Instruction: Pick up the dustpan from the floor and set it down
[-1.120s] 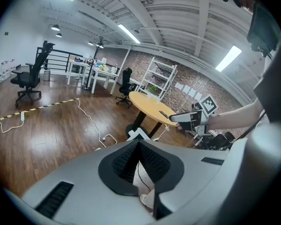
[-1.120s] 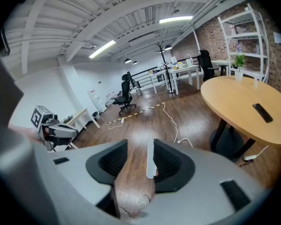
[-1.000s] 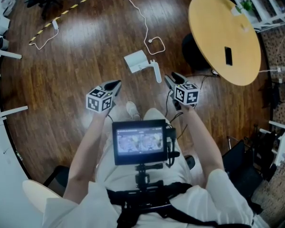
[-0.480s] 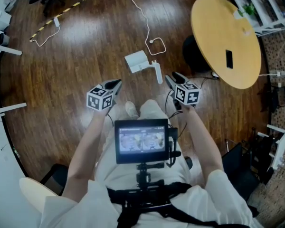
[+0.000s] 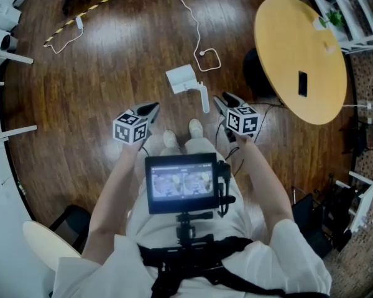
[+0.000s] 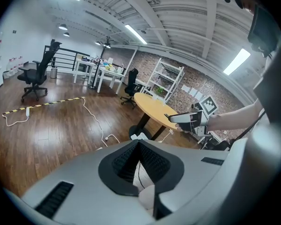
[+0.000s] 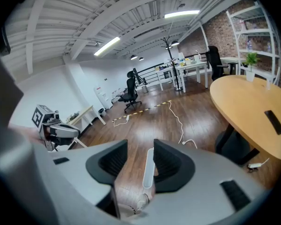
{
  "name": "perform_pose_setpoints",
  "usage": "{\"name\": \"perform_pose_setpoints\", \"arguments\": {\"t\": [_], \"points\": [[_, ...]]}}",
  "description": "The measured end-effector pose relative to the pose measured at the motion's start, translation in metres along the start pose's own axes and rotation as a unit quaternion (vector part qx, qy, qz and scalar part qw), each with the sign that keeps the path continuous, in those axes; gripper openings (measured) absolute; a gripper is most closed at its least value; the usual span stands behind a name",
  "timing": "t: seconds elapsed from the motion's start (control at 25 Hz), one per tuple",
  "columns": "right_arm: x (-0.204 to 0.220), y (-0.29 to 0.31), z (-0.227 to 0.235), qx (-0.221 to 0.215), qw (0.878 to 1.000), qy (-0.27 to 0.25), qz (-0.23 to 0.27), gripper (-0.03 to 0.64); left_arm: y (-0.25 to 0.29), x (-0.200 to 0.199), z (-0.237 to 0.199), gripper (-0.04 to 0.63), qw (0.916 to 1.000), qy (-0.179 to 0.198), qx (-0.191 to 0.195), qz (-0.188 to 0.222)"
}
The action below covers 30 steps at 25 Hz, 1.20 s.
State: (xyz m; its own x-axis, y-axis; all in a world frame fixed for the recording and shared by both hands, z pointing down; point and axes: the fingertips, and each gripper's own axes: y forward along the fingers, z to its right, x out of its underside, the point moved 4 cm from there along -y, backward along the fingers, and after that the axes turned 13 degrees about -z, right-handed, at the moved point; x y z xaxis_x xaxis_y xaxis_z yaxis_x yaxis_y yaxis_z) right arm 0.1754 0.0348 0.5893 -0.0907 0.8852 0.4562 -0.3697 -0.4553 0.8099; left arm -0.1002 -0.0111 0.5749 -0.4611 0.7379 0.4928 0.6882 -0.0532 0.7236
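1. Dustpan of white plastic with a long straight handle (image 5: 183, 78) lies on the dark brown wooden floor (image 5: 112, 61). It is in front of the person's two white shoes (image 5: 170, 140), and its handle points toward them.
2. Head view alone shows the whole dustpan. Both claws are held above the floor and apart from it. In this picture the left claw (image 5: 152, 109) is at its left side and the right claw (image 5: 221, 99) is just right of the handle's end.
3. Right gripper view shows the right claw (image 7: 140, 145) spread, with a clear gap. Through this gap only the handle (image 7: 148, 170) is seen, on the floor below, and the pads do not touch it.
4. Left gripper view shows the left claw (image 6: 138, 144) pressed together at the tips, pinching nothing.
5. Round yellow wooden worktop (image 5: 292, 36) stands to the right of the dustpan, with a flat black phone (image 5: 303, 84) on it. The right gripper view shows clearly a small green plant (image 7: 251, 59) at its far edge.
6. Thin white cable (image 5: 189, 23) runs over the floor beyond the dustpan, and a yellow-and-black striped strip (image 5: 105, 2) lies farther away. The left gripper view adds a black office chair (image 6: 35, 76) behind this strip.
7. Each gripper view catches the other claw from the side. The head view has a small black monitor (image 5: 181, 184) at the person's chest.
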Motion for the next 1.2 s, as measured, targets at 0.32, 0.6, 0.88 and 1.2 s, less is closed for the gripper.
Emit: {"name": "perform_pose_setpoints", "arguments": {"t": [0.32,0.6,0.88,1.2], "points": [[-0.012,0.011,0.006,-0.008,0.999,-0.024,-0.025,0.186,0.007,-0.005,0.000,-0.006,0.9999,-0.009,-0.004,-0.001],[-0.008,0.028,-0.001,-0.020,0.998,-0.030,-0.047,0.186,0.012,-0.002,-0.002,-0.006,0.9998,-0.018,-0.004,-0.002],[-0.003,0.037,-0.001,-0.026,0.997,-0.034,-0.068,0.186,0.011,0.001,-0.005,-0.006,0.9997,-0.025,-0.008,-0.001],[0.000,0.046,0.000,-0.030,0.995,-0.037,-0.082,0.186,0.011,0.009,-0.004,-0.006,0.9994,-0.031,-0.015,-0.005]]}}
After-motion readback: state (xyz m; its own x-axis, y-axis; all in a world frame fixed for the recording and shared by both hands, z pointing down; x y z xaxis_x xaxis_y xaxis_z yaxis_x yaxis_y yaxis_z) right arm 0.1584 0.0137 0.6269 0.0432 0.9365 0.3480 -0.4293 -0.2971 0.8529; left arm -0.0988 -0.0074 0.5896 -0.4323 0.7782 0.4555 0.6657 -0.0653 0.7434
